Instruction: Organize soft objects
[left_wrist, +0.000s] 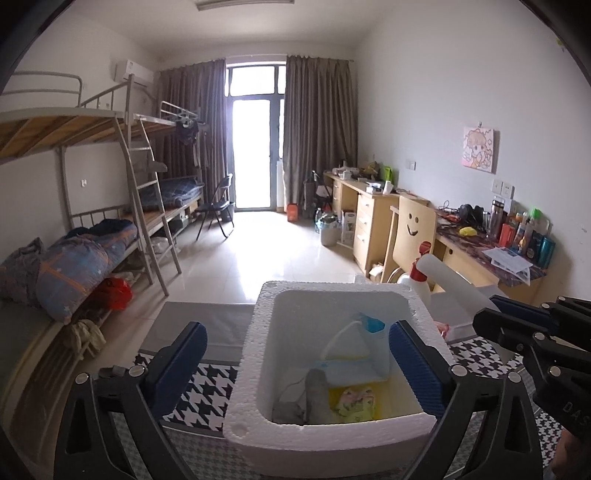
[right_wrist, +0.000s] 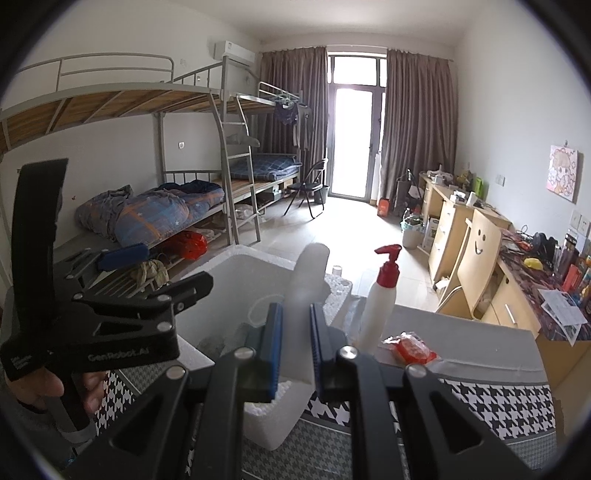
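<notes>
A white foam box (left_wrist: 255, 373) stands on the houndstooth cloth. Inside lie a grey sock (left_wrist: 314, 391), a yellow printed cloth (left_wrist: 354, 402) and a clear pouch with a blue cap (left_wrist: 365, 347). My left gripper (left_wrist: 295, 350) is open, one finger outside the box's left wall, the other inside at its right wall. My right gripper (right_wrist: 295, 332) is shut on a white translucent foam tube (right_wrist: 308, 280), held over the box's right rim (right_wrist: 332, 291); the tube also shows in the left wrist view (left_wrist: 454, 280).
A white pump bottle with a red top (right_wrist: 380, 306) and a red packet (right_wrist: 410, 347) sit on the table right of the box. A desk and smiley-face chair (right_wrist: 476, 258) stand to the right, bunk beds (right_wrist: 177, 206) to the left.
</notes>
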